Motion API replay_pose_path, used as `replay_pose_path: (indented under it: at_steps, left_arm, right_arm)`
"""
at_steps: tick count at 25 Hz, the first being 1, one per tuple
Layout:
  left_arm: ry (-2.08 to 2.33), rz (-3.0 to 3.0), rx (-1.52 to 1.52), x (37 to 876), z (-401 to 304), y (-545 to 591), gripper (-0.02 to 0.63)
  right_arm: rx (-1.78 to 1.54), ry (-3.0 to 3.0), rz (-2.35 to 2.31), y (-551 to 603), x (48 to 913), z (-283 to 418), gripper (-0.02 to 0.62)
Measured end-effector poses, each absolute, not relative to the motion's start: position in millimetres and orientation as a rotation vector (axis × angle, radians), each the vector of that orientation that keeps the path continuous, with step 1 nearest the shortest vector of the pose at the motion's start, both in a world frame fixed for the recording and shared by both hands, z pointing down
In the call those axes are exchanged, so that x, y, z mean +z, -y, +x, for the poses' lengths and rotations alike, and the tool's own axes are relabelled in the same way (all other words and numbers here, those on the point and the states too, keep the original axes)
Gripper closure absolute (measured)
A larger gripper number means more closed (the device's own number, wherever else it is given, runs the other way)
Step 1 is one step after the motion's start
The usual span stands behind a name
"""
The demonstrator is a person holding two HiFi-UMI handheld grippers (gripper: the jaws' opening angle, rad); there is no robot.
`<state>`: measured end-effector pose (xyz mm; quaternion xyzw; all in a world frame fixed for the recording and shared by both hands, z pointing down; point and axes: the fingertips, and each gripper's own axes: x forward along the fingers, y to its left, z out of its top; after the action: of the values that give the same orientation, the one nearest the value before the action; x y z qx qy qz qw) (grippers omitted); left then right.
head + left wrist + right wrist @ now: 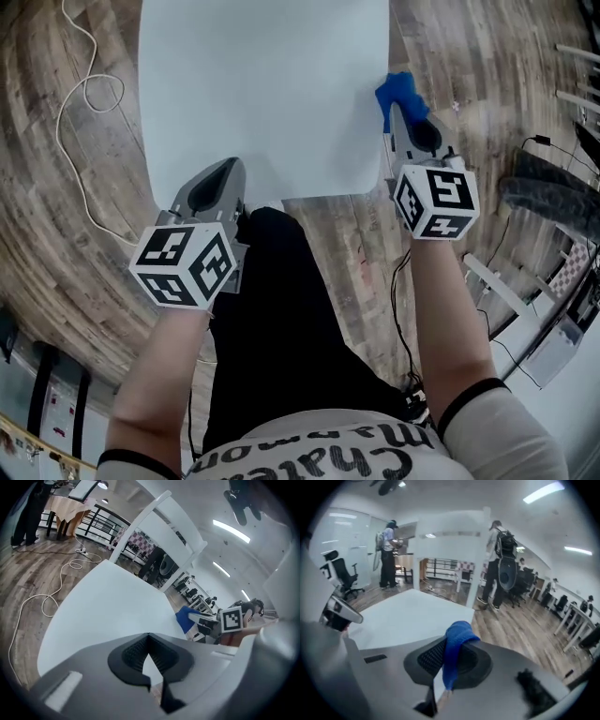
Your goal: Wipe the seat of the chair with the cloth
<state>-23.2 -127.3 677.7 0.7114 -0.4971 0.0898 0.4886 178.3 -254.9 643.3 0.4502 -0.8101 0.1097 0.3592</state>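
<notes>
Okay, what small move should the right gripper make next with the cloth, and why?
Probably slide the right gripper left and down onto the chair seat. Its jaws are shut on the blue cloth, which sits only at the seat's right edge, with the broad white surface unwiped beside it.

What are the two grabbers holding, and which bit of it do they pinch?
The right gripper pinches the blue cloth by a bunched fold; the rest pokes out in front. The left gripper is shut and holds nothing.
</notes>
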Motion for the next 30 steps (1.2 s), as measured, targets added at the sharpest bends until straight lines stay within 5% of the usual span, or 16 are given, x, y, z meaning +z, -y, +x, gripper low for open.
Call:
replay_pose_path:
  at_steps: [21, 30]
  left_arm:
    - [1.413, 1.515, 0.048, 675, -131, 65, 0.600]
    - [1.442, 1.449, 0.002, 689, -151, 42, 0.600]
  right_arm:
    - [0.452, 2.561, 0.245, 123, 636, -145, 0.561]
    - [0.419, 2.520, 0.194, 120, 668, -169, 0.561]
